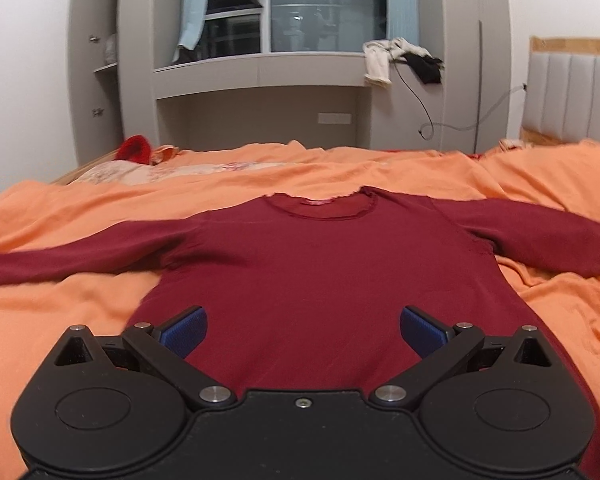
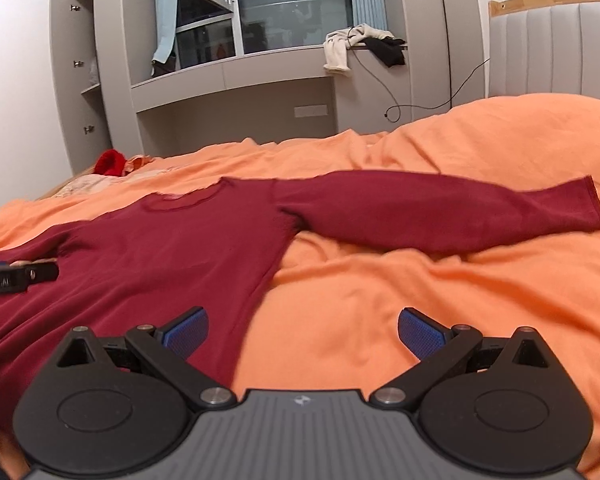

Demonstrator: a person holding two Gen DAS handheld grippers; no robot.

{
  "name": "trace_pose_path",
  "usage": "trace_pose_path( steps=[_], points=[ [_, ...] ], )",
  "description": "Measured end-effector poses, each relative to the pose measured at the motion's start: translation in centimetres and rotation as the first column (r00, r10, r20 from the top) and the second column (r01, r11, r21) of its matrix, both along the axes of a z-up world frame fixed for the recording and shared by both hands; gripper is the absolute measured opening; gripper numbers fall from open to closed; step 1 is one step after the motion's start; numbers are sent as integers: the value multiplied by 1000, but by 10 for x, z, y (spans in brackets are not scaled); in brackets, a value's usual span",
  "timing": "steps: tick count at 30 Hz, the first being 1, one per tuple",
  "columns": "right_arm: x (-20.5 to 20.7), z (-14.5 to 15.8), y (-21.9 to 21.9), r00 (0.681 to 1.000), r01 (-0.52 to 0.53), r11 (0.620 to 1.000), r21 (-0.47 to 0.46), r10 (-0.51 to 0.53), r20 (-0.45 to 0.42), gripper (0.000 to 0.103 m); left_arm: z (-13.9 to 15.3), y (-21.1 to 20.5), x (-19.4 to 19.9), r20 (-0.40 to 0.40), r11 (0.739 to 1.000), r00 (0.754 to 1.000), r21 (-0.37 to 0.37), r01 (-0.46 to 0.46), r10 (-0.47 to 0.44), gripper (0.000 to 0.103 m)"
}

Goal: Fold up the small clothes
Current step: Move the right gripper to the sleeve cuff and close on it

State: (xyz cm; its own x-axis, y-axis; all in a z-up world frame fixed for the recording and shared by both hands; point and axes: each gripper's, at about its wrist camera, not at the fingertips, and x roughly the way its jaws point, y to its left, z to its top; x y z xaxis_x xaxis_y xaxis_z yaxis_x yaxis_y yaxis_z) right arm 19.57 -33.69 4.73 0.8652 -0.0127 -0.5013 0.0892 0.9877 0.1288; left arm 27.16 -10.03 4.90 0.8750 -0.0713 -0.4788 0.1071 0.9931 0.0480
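Both claws are held wide apart with nothing gripped: the left gripper point(image 1: 303, 330) over the near hem of the dark red sweater point(image 1: 312, 268), the right gripper point(image 2: 303, 330) over its right edge. The sweater's spread flat, sleeves out, on the orange duvet point(image 2: 380, 304). Clothes point(image 1: 400, 58) are piled on the far windowsill.

Both fisheye cameras sit low over the orange bedcover point(image 1: 80, 308), facing the window wall. The left wrist view looks straight up the dark red sweater point(image 1: 300, 280) from near its hem; the right wrist view sits further right. The 2 views share sweater, window point(image 2: 284, 4) and headboard point(image 2: 556, 48).
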Motion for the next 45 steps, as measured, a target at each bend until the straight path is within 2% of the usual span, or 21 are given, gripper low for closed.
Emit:
trace_pose_path(
  steps=[5, 10, 15, 19, 22, 28, 31, 33, 36, 42, 45],
  points=[
    [32, 4, -37, 994, 94, 995, 32, -96, 58, 103, -12, -15, 29, -27, 999, 999, 34, 20, -19, 102],
    [64, 1, -78, 970, 228, 970, 83, -234, 73, 103, -23, -13, 42, -40, 1000, 999, 22, 17, -16, 102],
    [87, -10, -107, 944, 318, 940, 123, -326, 57, 103, -32, -9, 51, -59, 1000, 998, 18, 12, -11, 102],
    [90, -26, -126, 926, 367, 914, 176, -377, 30, 103, -36, -6, 52, -67, 1000, 998, 21, 11, -10, 102],
    [90, -34, -134, 915, 395, 901, 179, -402, 7, 103, -39, -6, 51, -68, 1000, 998, 26, 17, -15, 102],
    [83, -40, -149, 903, 410, 906, 109, -420, 95, 103, -44, -4, 51, -70, 999, 997, 23, 37, -36, 102],
    [79, -39, -166, 889, 431, 884, 180, -450, 86, 103, -50, -2, 48, -62, 999, 997, 23, 47, -45, 102],
    [74, -39, -182, 871, 456, 857, 240, -485, 74, 103, -53, -3, 46, -66, 998, 996, 28, 54, -52, 102],
    [70, -40, -200, 833, 511, 813, 279, -549, 74, 103, -54, -5, 47, -65, 998, 996, 35, 56, -54, 102],
    [77, -39, -212, 788, 568, 777, 271, -609, 96, 103, -56, -3, 49, -76, 998, 996, 17, 56, -55, 102],
    [83, -42, -220, 732, 625, 716, 312, -676, 87, 99, -56, -2, 48, -77, 998, 996, 13, 56, -55, 102]
  ],
)
